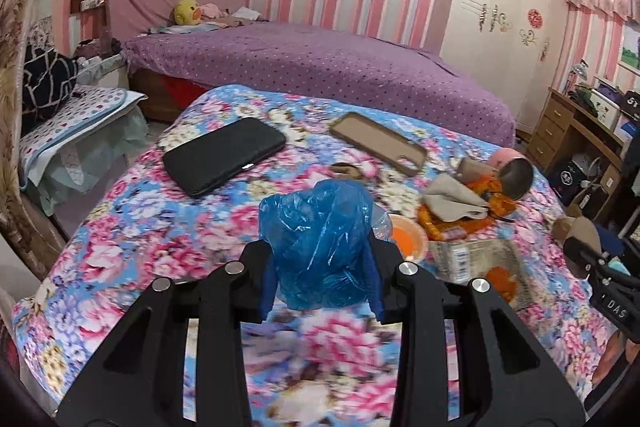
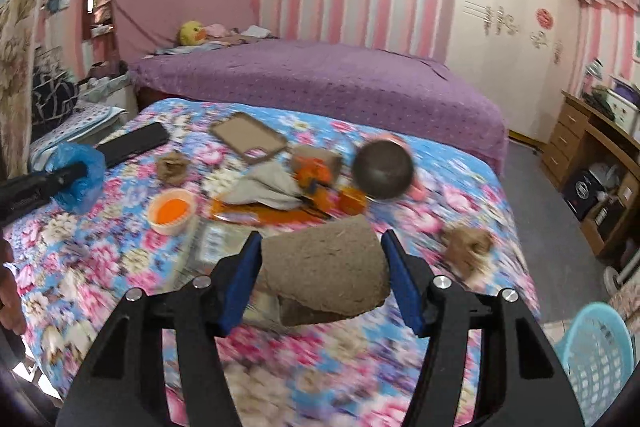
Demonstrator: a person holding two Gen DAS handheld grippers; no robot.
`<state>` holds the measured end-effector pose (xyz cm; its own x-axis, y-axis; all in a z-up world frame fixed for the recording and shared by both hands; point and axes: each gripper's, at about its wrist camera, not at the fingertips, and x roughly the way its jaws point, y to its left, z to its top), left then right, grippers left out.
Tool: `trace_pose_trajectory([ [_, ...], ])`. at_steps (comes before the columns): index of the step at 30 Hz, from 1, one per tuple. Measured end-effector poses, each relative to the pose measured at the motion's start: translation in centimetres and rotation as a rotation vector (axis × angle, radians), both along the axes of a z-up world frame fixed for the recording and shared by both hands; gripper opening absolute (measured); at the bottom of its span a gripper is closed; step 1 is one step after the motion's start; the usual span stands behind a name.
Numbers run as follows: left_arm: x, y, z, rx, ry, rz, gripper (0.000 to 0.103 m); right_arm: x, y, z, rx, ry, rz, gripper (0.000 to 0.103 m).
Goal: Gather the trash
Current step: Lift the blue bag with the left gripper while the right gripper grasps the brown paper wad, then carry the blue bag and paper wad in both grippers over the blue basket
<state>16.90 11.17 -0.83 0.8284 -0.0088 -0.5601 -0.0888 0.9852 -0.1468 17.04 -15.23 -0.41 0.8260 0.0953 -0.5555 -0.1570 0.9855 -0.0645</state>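
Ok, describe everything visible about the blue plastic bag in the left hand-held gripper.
The blue plastic bag is thin, translucent, crinkled film bunched into a lumpy wad. It sits upright between the blue pads of the left hand-held gripper, which is closed on it at both sides, and it appears lifted off the floral tablecloth. Its top bulges above the fingers; its lower end hangs just below them. From the right wrist view it shows at the far left, wrapped around the gripper's tip.

Two phones [image 1: 224, 155], one basket [image 2: 600, 359]
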Motion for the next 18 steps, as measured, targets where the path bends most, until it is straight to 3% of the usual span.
trace_pose_trajectory([
  [7,-0.4,-3.5,0.3,0.001,-0.011,-0.066,0.035,-1.4,-5.3,-1.9,0.008,0.019,-0.105,0.060],
  [18,-0.8,-7.7,-0.2,0.028,-0.014,-0.103,0.035,-2.2,-7.9,-3.6,-0.006,0.011,-0.138,0.060],
])
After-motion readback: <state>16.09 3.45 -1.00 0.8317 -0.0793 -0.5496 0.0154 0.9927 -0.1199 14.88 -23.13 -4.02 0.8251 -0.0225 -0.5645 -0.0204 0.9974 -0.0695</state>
